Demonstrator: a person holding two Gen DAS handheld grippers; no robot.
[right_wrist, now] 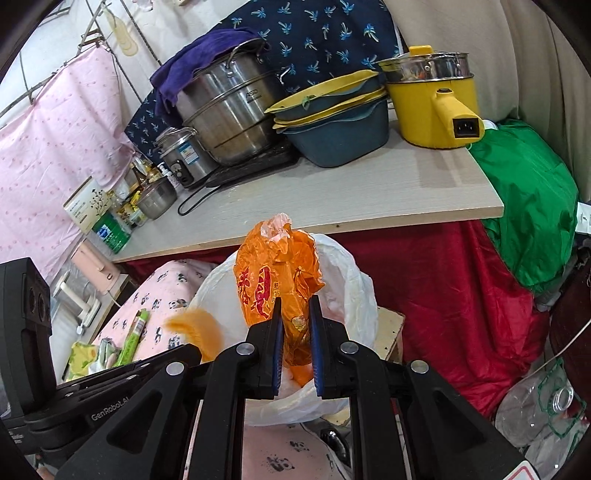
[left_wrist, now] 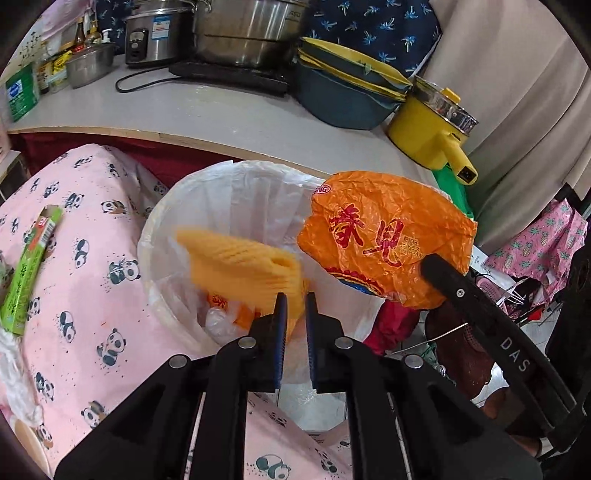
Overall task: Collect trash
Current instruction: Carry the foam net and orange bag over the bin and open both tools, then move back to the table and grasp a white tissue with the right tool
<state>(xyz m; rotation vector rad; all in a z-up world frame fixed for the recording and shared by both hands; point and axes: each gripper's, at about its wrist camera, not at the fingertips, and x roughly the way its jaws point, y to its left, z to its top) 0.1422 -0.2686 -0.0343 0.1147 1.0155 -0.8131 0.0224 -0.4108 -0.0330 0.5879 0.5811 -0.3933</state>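
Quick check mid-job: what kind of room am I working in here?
Most likely a cramped home living space used for cooking too. A steel stockpot and rice cooker sit on a wooden worktop, next to a panda-print cover and a lined trash bin.

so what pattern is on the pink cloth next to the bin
Small black-and-white pandas on the pink cloth, clearest in the left wrist view.

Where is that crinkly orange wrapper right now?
The orange wrapper is pinched in the right claw, held up just over the white-lined trash bin, in front of the table's edge.
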